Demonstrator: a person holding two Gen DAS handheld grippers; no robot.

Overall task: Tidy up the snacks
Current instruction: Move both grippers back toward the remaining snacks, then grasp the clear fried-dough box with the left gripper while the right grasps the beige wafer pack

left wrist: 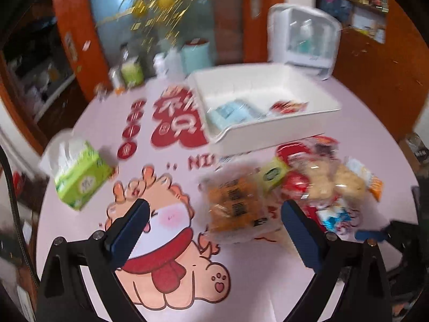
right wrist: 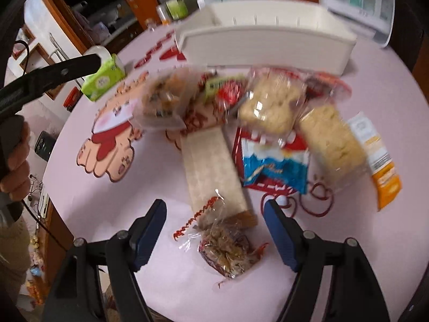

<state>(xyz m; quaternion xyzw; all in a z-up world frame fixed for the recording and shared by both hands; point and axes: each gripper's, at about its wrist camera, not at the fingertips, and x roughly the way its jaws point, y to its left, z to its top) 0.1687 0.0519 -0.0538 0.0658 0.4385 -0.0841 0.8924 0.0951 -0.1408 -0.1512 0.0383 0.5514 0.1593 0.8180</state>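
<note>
The left gripper (left wrist: 214, 222) is spread wide over the pink table (left wrist: 254, 281), pinching nothing, an orange snack pack (left wrist: 232, 204) lying between its fingers. Low in the right wrist view, the right gripper (right wrist: 214, 230) stands apart around a clear-wrapped snack (right wrist: 228, 255), pads not touching it. The white tray (left wrist: 268, 131) sits upper centre, other snacks heaped below it.

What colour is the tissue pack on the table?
The tissue pack is light green with white tissue sticking out the top, clearest in the left wrist view.

place: home dining room | cues: cartoon-print table (left wrist: 254, 281), tissue pack (left wrist: 83, 177), wooden cabinets (left wrist: 375, 75)
</note>
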